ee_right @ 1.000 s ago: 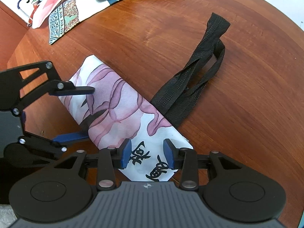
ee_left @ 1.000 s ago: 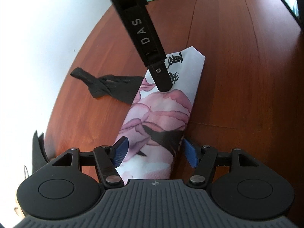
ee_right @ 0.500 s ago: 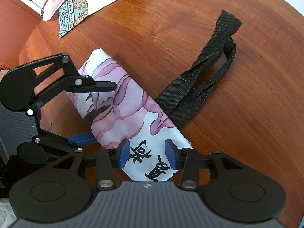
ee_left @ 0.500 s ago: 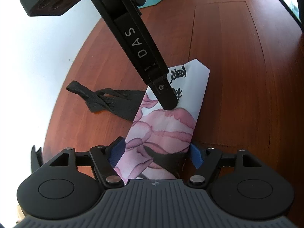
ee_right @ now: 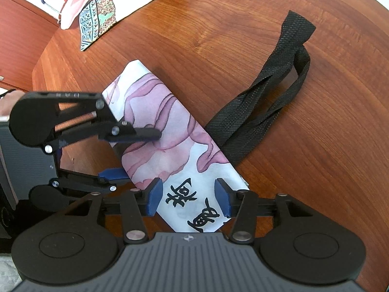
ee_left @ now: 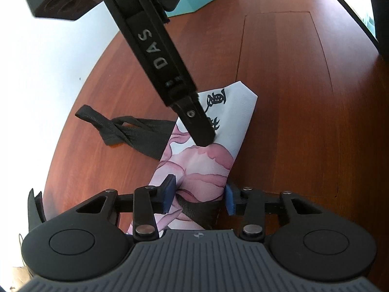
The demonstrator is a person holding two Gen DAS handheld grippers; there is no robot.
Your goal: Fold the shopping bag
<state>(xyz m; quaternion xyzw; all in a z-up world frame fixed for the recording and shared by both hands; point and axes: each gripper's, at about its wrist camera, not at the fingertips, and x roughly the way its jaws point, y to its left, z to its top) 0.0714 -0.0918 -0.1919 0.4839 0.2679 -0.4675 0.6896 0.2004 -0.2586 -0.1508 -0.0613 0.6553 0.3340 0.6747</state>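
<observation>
On wooden table (ee_right: 243, 48): folded bag (ee_right: 170, 141); left gripper (ee_left: 199, 192), right gripper (ee_right: 186, 196) both spread, straddling it.

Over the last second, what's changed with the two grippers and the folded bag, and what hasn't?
The left gripper has narrowed its jaws, so the blue pads now sit close on the edges of the folded bag, and it has lifted that end a little. The right gripper stays open over the end with the black lettering. The black handles still trail flat on the wooden table.

Round reddish wood table (ee_right: 243, 36), white floor (ee_left: 48, 56) beyond, bright daylight
</observation>
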